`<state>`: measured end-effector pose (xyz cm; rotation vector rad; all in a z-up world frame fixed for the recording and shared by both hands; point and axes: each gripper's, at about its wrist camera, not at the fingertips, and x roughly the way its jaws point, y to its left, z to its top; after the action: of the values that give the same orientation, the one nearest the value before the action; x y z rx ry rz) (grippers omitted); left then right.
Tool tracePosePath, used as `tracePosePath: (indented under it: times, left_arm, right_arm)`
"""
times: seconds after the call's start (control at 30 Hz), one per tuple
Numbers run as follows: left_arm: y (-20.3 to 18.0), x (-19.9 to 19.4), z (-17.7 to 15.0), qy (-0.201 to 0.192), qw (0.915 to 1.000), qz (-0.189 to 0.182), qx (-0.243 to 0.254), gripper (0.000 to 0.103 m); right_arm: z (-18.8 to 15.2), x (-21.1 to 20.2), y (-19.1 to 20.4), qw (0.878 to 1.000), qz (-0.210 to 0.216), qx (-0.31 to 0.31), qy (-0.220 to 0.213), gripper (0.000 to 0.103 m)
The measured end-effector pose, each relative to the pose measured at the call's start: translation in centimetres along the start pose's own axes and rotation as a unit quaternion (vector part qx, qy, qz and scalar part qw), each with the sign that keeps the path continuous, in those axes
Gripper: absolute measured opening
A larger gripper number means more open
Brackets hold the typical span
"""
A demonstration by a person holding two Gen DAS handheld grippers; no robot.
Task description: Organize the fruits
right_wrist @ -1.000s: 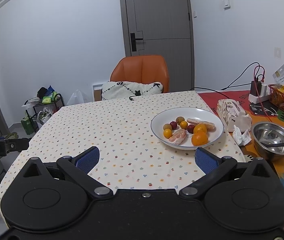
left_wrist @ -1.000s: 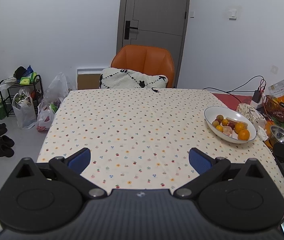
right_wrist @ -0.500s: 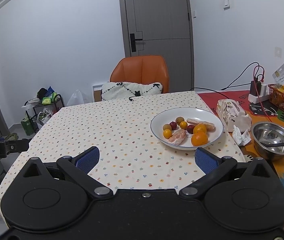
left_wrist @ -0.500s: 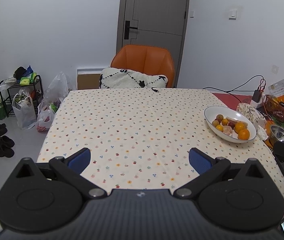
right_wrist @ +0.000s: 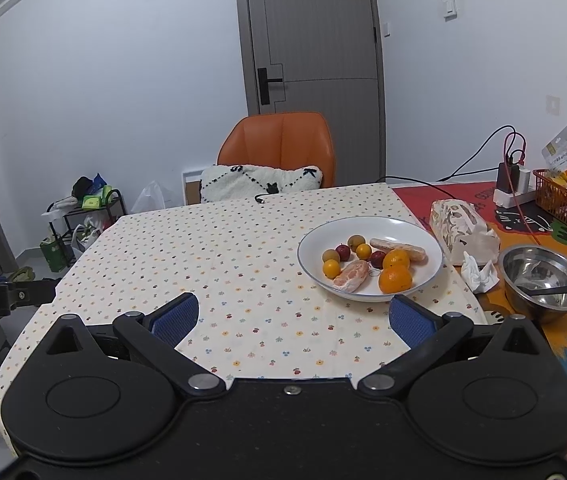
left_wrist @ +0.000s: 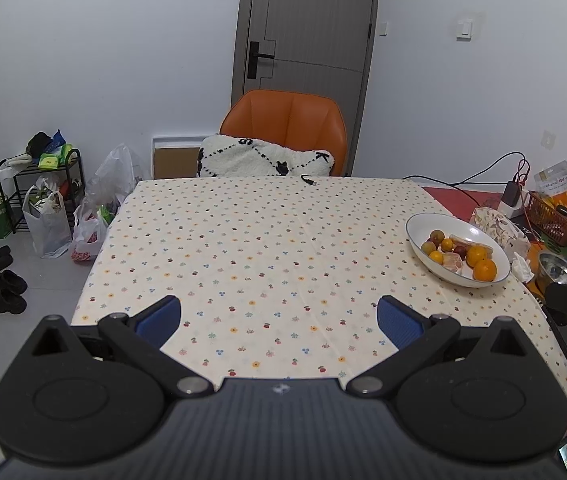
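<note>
Table (right_wrist: 243, 264) w/ a dotted floral cloth fills the middle of both views; everything below is placed relative to it. Behind its far edge: grey door (right_wrist: 315, 40), then an orange chair (right_wrist: 279, 148) pushed up to the table w/ a white fluffy cushion (right_wrist: 259, 182) on the seat. Off the table's far-left corner, on the floor: a black rack (left_wrist: 39, 184) and plastic bags (left_wrist: 83, 216); dark slippers (left_wrist: 3, 280) lie nearer, left of the table.

On the table's right part sits the white plate (right_wrist: 411, 232), holding the fruits: two oranges (right_wrist: 395, 278) at its near-right side, a peeled citrus (right_wrist: 350, 275) just left of them, a long peeled piece (right_wrist: 399, 250) toward the far side, plus small yellow, red and brownish round fruits (right_wrist: 341, 256) on the plate's left half. Same plate (left_wrist: 423, 224) shows at the table's right edge in the left wrist view.

Right of the table, past the cloth's edge: a patterned bag (right_wrist: 459, 224), crumpled tissue (right_wrist: 479, 272), steel bowl (right_wrist: 543, 276) w/ a spoon inside, orange basket (right_wrist: 563, 200) farther back.

Left gripper (left_wrist: 279, 320) hovers over the table's near edge, fingers (left_wrist: 159, 320) spread wide, nothing btwn them. Right gripper (right_wrist: 293, 318) likewise: fingers (right_wrist: 411, 322) spread wide and empty, the right one just short of the plate's near rim.
</note>
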<state>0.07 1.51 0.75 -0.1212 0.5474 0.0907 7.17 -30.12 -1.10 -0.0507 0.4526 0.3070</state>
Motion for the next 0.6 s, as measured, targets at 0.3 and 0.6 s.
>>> tracePosePath:
  times: [0.3,0.6]
  left_arm:
    - [-0.12,-0.17,0.17,-0.002,1.0000,0.001,0.000,0.103]
    - [-0.21,-0.34,0.24,-0.003,1.0000,-0.005,0.002,0.103]
  right_arm:
    - [0.11,-0.34,-0.26,1.000,-0.003,0.001,-0.006,0.103]
    - [0.19,-0.53,-0.20,1.000,-0.001,-0.003,-0.010,0.103]
